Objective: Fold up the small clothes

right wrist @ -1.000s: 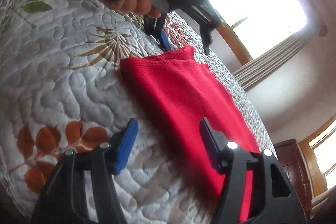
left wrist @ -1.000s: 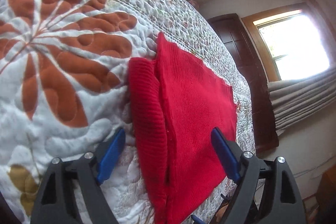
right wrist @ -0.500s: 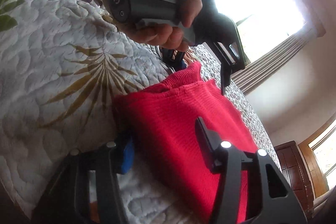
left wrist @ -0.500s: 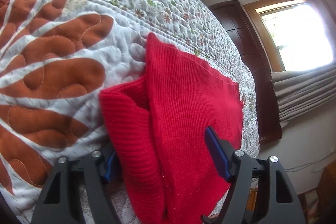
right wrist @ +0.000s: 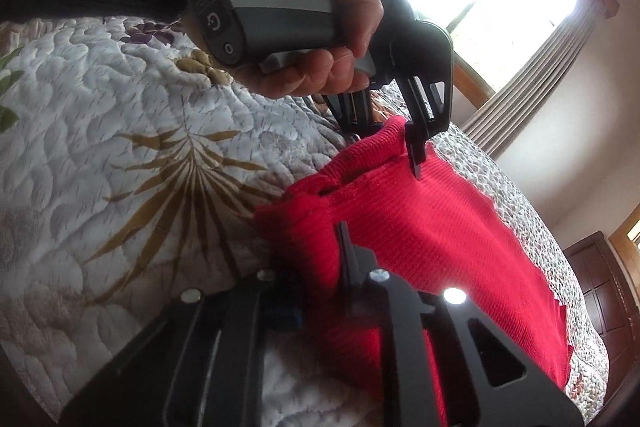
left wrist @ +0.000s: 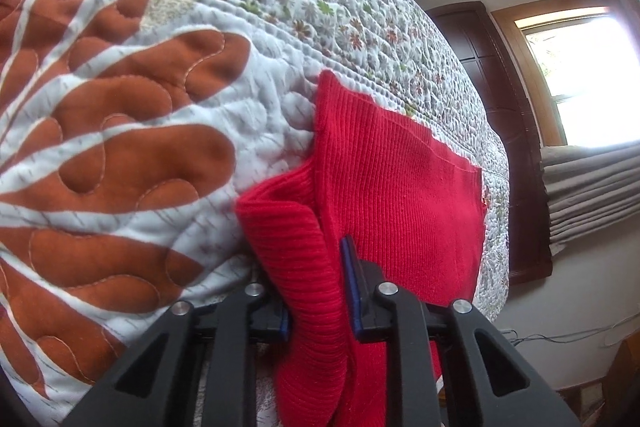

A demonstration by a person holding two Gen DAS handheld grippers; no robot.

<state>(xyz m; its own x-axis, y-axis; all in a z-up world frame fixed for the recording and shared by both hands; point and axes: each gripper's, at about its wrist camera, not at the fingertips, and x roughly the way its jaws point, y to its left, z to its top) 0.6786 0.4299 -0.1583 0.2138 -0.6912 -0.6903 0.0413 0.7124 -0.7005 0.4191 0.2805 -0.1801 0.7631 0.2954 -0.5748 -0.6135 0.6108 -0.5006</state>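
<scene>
Left gripper [left wrist: 318, 291] and right gripper [right wrist: 320, 279] each clamped on a fold of cloth; a hand [right wrist: 304, 27] wraps the left one's handle

We are looking at a bed covered by a white quilted bedspread [left wrist: 224, 131], which is showing big rust-orange leaf shapes on one part, golden-brown palm leaves on another, and a border of small flowers. A red knitted garment [left wrist: 400, 195] is lying directly on the bedspread. Most of it is resting flat, while one edge is rising from the quilt in a thick fold.
</scene>
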